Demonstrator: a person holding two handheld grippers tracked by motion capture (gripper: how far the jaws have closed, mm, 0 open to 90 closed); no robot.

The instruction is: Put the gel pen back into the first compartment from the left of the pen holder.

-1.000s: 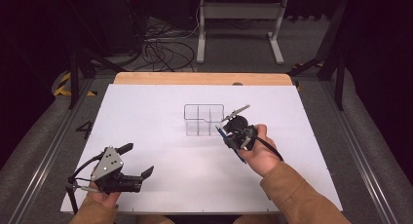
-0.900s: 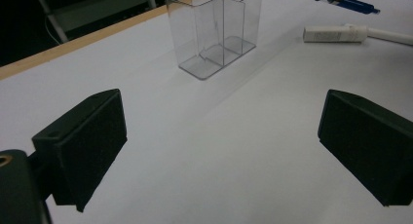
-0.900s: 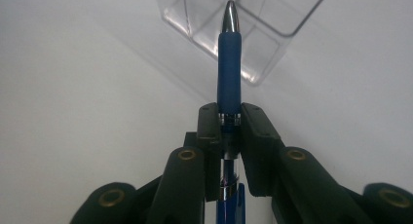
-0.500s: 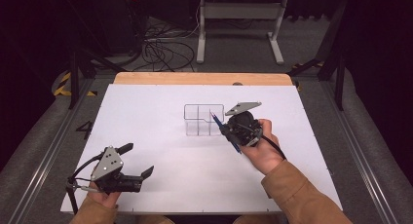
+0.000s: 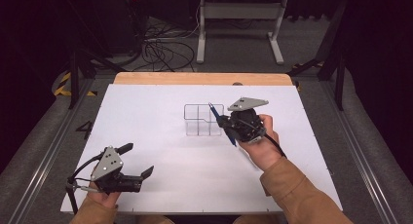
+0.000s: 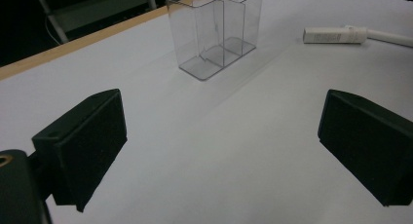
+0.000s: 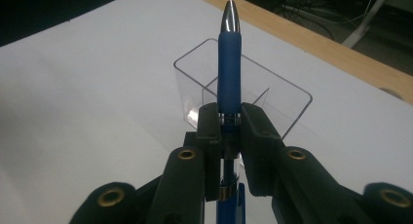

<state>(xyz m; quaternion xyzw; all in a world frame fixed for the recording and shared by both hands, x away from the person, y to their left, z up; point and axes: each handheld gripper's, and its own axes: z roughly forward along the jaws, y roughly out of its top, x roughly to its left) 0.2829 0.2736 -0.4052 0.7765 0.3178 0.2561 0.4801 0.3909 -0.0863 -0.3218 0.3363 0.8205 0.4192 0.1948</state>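
A clear plastic organizer [image 5: 197, 121] with open compartments stands upright on the white table top [image 5: 146, 112]. My right gripper [image 5: 225, 123] hovers just right of it, shut on a blue pen [image 5: 214, 112]. The pen's silver tip [image 7: 230, 14] points up and over the organizer [image 7: 253, 95] in the right gripper view, with the blue barrel [image 7: 229, 63] clamped between the jaws. My left gripper [image 5: 137, 159] rests low near the table's front left, open and holding nothing. In the left gripper view the organizer [image 6: 216, 34] stands far ahead of the open gripper [image 6: 224, 146].
A white tube-like marker [image 6: 335, 35] lies on the table to the right of the organizer, with a white rod [image 6: 392, 38] beside it. A wooden strip [image 5: 202, 79] edges the table's far side. Cables [image 5: 163, 48] and a stand's legs lie on the floor beyond.
My right gripper has shifted a little to the right and turned, bringing the blue pen's tip up over the organizer's right end. The left gripper has stayed put.
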